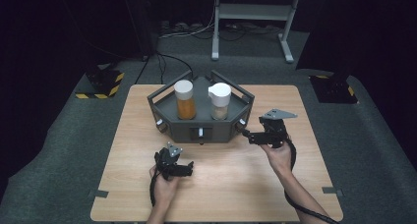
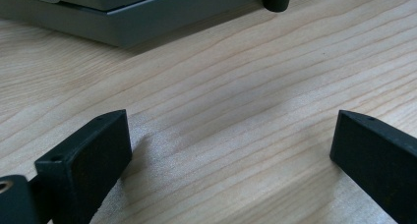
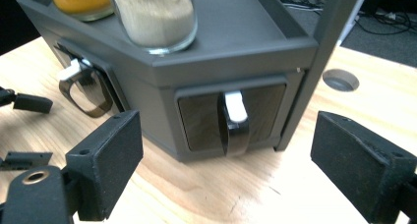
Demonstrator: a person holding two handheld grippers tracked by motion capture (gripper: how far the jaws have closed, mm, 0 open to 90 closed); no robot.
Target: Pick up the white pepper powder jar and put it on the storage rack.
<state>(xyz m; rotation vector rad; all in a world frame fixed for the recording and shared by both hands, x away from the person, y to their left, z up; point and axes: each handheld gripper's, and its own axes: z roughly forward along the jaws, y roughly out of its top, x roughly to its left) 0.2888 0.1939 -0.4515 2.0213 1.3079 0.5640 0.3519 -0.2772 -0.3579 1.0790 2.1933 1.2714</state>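
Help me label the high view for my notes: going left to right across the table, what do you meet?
Left gripper → orange-filled jar → pale-filled jar → right gripper.

A lab or test studio: a bare wooden counter [image 1: 216, 184] stands alone on grey carpet [image 1: 64, 150], black curtains closing it in. At 12 o'clock cables [image 1: 196, 32] trail round a grey metal stand [image 1: 253, 13]; at 10 and 2 o'clock sit hazard-striped black bases [image 1: 101, 83]

High view overhead, facing forward, gripper views close (sharing the grey rack [image 1: 200, 130]).
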